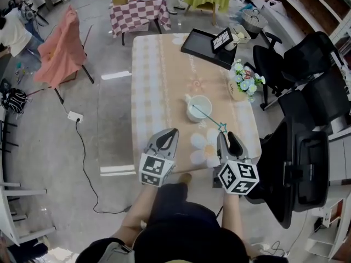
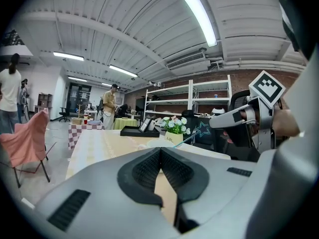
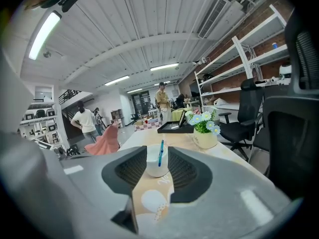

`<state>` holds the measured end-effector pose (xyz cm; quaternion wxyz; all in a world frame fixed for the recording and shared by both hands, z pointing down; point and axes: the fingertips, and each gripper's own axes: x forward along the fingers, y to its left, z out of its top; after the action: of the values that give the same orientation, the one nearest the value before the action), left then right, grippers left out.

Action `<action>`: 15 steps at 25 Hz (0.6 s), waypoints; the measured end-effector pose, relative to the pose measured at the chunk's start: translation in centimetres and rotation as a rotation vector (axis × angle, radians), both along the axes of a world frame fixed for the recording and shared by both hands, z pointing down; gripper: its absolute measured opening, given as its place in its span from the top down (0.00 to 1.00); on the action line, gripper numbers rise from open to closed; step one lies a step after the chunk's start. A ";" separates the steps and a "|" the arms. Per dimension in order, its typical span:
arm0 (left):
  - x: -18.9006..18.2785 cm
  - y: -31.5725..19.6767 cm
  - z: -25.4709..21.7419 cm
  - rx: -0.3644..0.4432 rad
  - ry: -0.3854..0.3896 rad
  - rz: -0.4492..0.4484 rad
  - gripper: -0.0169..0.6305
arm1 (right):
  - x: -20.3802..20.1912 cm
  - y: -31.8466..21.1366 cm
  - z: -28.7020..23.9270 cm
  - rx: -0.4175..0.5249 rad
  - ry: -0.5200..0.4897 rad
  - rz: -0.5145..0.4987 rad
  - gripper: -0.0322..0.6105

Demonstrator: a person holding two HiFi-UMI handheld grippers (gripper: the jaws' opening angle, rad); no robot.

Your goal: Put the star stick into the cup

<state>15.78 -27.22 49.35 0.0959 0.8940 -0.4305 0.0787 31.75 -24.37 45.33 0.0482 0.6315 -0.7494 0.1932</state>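
A white cup (image 1: 198, 108) stands on the beige table (image 1: 159, 75), ahead of both grippers. The thin blue star stick (image 1: 211, 118) rests in it and leans over the rim toward me. Its star end (image 1: 222, 127) hangs just in front of my right gripper (image 1: 226, 137). That gripper is open with nothing between its pads. In the right gripper view the cup (image 3: 157, 162) and the stick (image 3: 160, 153) show through the gap of the right gripper (image 3: 157, 169). My left gripper (image 1: 171, 131) is shut and empty near the table's front edge. The left gripper view shows the left gripper (image 2: 160, 152) and the star (image 2: 202, 129).
A pot of flowers (image 1: 239, 84) sits at the table's right edge and a black tray (image 1: 204, 47) at the far right corner. Black office chairs (image 1: 299, 147) crowd the right side. A chair draped in pink cloth (image 1: 61, 43) and a checkered table (image 1: 137, 11) stand further off.
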 end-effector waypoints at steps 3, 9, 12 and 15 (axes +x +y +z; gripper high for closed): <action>0.7 0.2 -0.1 -0.010 0.016 0.024 0.96 | 0.2 0.6 -0.1 0.005 -0.004 0.008 0.75; 1.9 0.7 -0.7 -0.006 0.026 0.078 0.96 | 1.1 1.6 0.0 0.012 -0.017 0.053 0.75; 2.3 0.9 -0.9 -0.006 0.035 0.099 0.96 | 1.5 2.0 0.1 0.017 -0.023 0.079 0.78; 2.8 1.3 -1.4 -0.012 0.056 0.123 0.96 | 1.9 2.4 0.4 0.020 -0.026 0.107 0.82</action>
<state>18.62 -25.94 47.95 0.1083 0.9200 -0.3715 0.0620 33.62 -21.94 45.76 0.0217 0.6687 -0.7168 0.1964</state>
